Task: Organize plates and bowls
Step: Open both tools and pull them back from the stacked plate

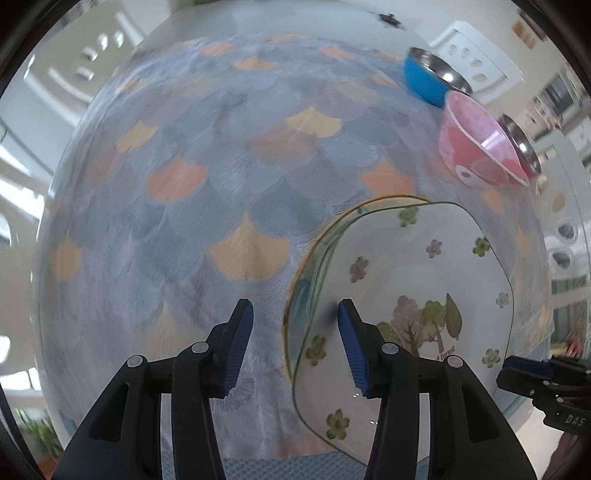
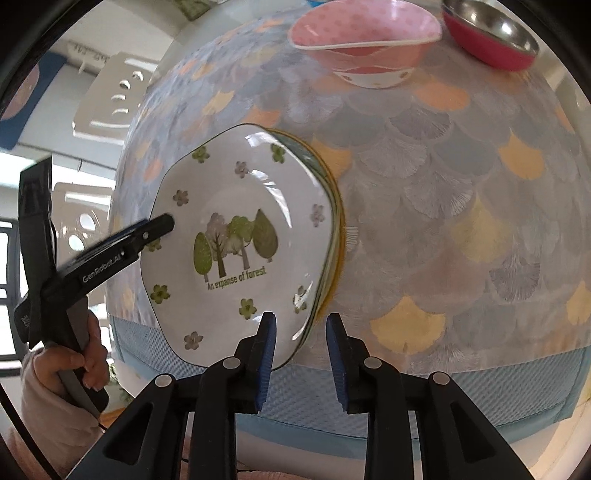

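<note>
A white plate printed with trees and flowers tops a small stack of plates on the table. My left gripper stands open astride the stack's left rim, one pad over the plate and the other over the cloth. One of its fingers reaches over that rim in the right wrist view. My right gripper is open a little, with the stack's near rim between its pads and a gap showing on the right side. It also shows as a dark shape at the plate's right.
A pink bowl sits at the far side, flanked by a blue steel-lined bowl and a red steel-lined bowl. The scale-patterned tablecloth covers the round table. White chairs stand around it.
</note>
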`<state>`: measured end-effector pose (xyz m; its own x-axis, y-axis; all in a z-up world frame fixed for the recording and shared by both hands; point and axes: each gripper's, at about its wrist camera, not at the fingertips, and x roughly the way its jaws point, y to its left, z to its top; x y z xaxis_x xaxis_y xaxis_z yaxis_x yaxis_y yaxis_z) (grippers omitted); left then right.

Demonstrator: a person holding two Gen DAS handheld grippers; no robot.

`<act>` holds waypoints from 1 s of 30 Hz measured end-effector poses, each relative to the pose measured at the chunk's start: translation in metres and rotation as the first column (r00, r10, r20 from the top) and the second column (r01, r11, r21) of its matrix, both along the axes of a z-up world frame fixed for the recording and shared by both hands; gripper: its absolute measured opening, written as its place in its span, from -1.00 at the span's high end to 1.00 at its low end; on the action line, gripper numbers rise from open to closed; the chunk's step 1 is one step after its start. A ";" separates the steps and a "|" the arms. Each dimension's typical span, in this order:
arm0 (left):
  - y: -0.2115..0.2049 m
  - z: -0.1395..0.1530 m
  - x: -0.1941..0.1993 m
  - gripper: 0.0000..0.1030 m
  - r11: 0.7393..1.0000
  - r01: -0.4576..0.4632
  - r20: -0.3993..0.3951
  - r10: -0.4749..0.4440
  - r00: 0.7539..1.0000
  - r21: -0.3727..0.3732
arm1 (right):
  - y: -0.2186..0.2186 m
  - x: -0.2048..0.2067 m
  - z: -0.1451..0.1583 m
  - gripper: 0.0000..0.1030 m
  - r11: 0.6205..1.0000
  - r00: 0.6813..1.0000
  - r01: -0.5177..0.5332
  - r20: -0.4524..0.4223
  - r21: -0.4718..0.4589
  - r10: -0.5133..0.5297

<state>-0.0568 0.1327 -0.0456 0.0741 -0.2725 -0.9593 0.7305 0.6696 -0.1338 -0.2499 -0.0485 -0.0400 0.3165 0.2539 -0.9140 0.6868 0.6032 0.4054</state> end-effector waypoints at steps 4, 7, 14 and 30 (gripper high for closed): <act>0.004 0.002 0.002 0.06 0.999 -0.033 -0.011 0.033 0.999 -0.009 | -0.003 -0.003 0.001 0.48 1.000 1.000 -0.001 0.010 0.007 0.001; 0.003 0.003 0.002 0.04 0.999 -0.049 -0.013 0.049 0.999 0.003 | -0.001 -0.002 0.003 0.48 1.000 0.999 -0.026 0.018 0.003 0.026; 0.000 -0.001 -0.002 0.04 0.998 -0.062 -0.016 0.063 0.998 0.032 | 0.000 0.002 -0.003 0.47 0.997 0.997 -0.072 0.011 0.019 0.072; -0.023 0.022 0.003 0.04 0.990 -0.129 -0.054 0.132 0.990 0.056 | -0.037 -0.011 0.004 0.43 0.994 0.994 -0.104 0.022 0.045 0.103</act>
<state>-0.0541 0.1099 -0.0237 0.0497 -0.2135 -0.9757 0.6283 0.7661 -0.1356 -0.2612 -0.0854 -0.0359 0.3041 0.3274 -0.8946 0.6136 0.6511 0.4468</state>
